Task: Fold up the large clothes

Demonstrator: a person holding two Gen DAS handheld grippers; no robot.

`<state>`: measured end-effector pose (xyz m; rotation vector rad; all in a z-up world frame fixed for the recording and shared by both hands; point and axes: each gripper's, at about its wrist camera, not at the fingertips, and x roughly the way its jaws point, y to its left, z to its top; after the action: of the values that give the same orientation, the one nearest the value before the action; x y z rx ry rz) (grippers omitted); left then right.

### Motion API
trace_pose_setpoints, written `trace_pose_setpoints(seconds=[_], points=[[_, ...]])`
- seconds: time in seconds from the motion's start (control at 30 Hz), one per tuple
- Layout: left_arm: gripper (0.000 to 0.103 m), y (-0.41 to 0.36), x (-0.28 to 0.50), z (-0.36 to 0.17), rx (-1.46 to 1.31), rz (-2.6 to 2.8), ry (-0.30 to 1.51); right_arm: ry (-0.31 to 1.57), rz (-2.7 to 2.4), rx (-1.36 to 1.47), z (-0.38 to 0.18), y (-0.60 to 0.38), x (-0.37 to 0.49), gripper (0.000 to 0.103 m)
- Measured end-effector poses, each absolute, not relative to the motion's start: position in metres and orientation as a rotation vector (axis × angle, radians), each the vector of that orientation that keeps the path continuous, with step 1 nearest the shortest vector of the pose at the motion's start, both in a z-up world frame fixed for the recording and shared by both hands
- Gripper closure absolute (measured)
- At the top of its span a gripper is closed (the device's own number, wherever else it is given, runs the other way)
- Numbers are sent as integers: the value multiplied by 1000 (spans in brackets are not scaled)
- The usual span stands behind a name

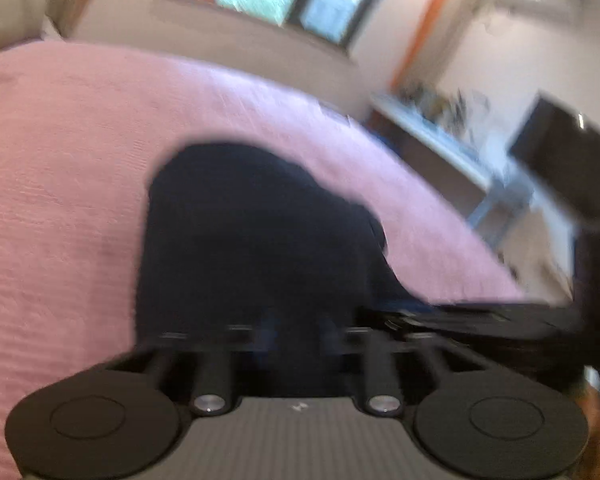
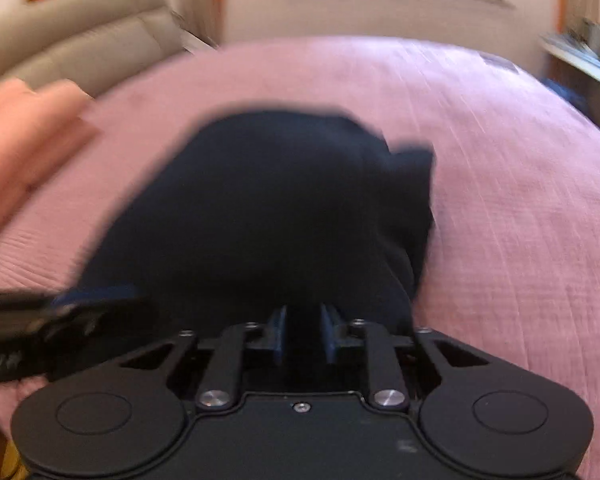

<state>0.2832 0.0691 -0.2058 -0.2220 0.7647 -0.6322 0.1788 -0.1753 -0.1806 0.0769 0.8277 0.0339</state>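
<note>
Both views motion-blurred. Dark navy garment (image 2: 260, 208) bunched in a heap on the pink bedspread (image 2: 520, 200), centre frame, spreading from the fingers toward 12 o'clock in both wrist views.

Left gripper (image 1: 296, 332): jaws together; too dark and smeared against the cloth to see if fabric is pinched.

Right gripper (image 2: 303, 332): blue pads (image 2: 278, 332) a narrow gap apart, dark fabric between them; can't tell if they press on it.

Left gripper also shows at 9 o'clock in the right view. Folded peach cloth (image 2: 28, 128) at 10 o'clock, near the beige headboard (image 2: 80, 32).
</note>
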Motion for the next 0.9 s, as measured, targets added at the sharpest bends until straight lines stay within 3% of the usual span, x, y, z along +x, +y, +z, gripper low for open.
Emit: trace_pose_setpoints(seconds=[0.27,0.37,0.53,0.7,0.9], points=[[102,64,227,-230,-106,-650,868,894,-54,70,-172,-197,121,88],[96,55,208,-211,-4,-651,768,771,-32,101,-137,-204,131,85],[95,36,220,-183,45,-550,666,591,26,94,-104,-192,205,78],[96,36,253,-211,-9,-548,742,741,75,111,-153,-199,287,73],[99,40,239,-216,-24,-543,723,754,-116,-11,-185,-233,253,63]])
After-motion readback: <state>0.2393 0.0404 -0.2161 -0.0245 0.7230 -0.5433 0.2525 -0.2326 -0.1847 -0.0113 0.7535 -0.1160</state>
